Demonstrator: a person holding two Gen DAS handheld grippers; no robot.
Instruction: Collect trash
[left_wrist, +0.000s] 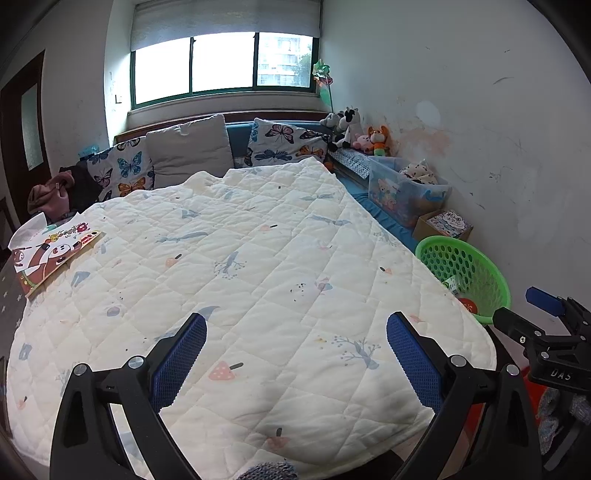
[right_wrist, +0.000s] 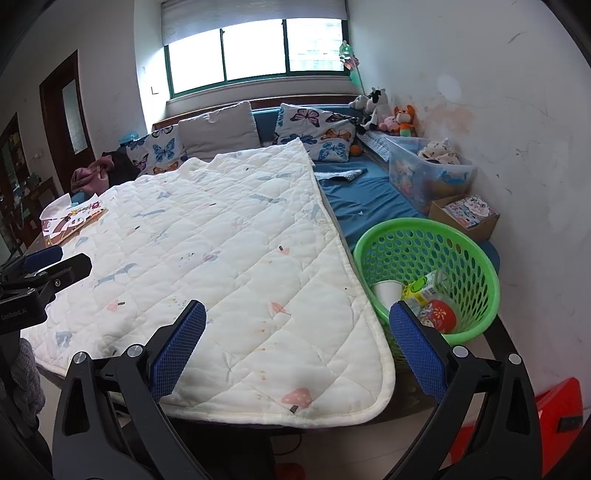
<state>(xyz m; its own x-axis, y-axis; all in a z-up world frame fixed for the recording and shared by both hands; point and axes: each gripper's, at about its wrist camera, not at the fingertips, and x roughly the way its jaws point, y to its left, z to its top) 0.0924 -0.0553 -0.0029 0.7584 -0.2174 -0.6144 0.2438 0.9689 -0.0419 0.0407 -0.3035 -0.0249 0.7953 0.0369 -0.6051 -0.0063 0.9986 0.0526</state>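
Observation:
A green perforated basket stands on the bed's right edge beside the white quilt. Inside it lie a white paper cup, a green-and-yellow drink carton and a red round package. The basket also shows in the left wrist view. My right gripper is open and empty, above the quilt's near right corner, left of the basket. My left gripper is open and empty over the quilt's near edge. Each gripper shows at the edge of the other's view.
A picture book lies at the quilt's far left. Butterfly pillows, plush toys, a clear storage bin and a cardboard box line the headboard and right wall. A red object sits on the floor.

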